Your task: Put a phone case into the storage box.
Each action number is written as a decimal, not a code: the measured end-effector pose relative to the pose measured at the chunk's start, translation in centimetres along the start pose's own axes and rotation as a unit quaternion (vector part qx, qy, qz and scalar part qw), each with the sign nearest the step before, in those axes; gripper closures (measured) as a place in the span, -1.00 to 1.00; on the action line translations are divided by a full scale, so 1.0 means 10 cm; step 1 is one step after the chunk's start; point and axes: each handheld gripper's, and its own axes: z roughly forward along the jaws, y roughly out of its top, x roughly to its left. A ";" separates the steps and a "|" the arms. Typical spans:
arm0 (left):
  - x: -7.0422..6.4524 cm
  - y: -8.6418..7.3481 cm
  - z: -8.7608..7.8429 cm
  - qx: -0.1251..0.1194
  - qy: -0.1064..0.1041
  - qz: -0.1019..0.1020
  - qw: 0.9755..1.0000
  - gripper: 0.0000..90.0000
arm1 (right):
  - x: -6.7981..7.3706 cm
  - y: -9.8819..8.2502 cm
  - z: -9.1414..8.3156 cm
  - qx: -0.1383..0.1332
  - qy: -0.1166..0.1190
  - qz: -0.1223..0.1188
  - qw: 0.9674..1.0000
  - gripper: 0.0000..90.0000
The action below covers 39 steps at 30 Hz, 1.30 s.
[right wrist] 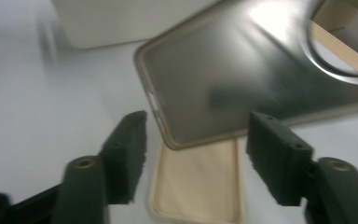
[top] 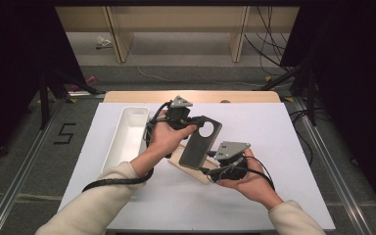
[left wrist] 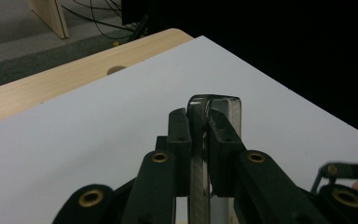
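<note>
High view puts your left gripper at centre frame, pinching the grey case by its top edge and holding it tilted above the mat. Left gripper view shows its jaws pressed tight on the case's thin edge. Your right gripper, just below and right of centre, stands open with nothing between its pads, near the case's lower corner. A beige case lies flat beneath. A white tray sits left of centre.
</note>
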 end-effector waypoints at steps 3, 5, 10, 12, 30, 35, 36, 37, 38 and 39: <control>0.05 -0.05 -0.09 -0.019 -0.001 0.006 1.000 0.79 | -0.06 -0.04 -0.05 -0.011 -0.015 0.032 0.999 -0.34; 0.08 -0.08 -0.16 -0.032 0.002 0.004 0.999 0.79 | -0.10 -0.06 -0.08 -0.017 -0.025 0.047 0.998 -0.40; 0.17 -0.15 -0.33 -0.060 -0.003 0.008 0.998 0.80 | -0.15 -0.10 -0.11 -0.030 -0.040 0.077 0.996 -0.51; 0.20 -0.18 -0.40 -0.070 -0.003 0.006 0.998 0.80 | -0.17 -0.12 -0.11 -0.030 -0.045 0.081 0.995 -0.53; 0.32 -0.39 -0.79 -0.135 0.003 0.030 0.990 0.80 | -0.29 -0.31 -0.22 -0.046 -0.099 0.121 0.987 -0.62; 0.34 -0.37 -0.85 -0.141 0.006 0.036 0.989 0.80 | -0.30 -0.33 -0.25 -0.050 -0.102 0.126 0.985 -0.62; 0.35 -0.36 -0.87 -0.142 0.006 0.037 0.989 0.80 | -0.31 -0.34 -0.26 -0.049 -0.102 0.128 0.985 -0.62; 0.36 -0.36 -0.88 -0.144 0.006 0.034 0.989 0.80 | -0.31 -0.35 -0.26 -0.050 -0.102 0.130 0.985 -0.62; 0.36 -0.36 -0.88 -0.144 0.006 0.034 0.989 0.80 | -0.31 -0.35 -0.26 -0.050 -0.102 0.130 0.985 -0.62; 0.37 -0.36 -0.89 -0.146 0.009 0.033 0.989 0.80 | -0.31 -0.35 -0.27 -0.052 -0.103 0.132 0.985 -0.62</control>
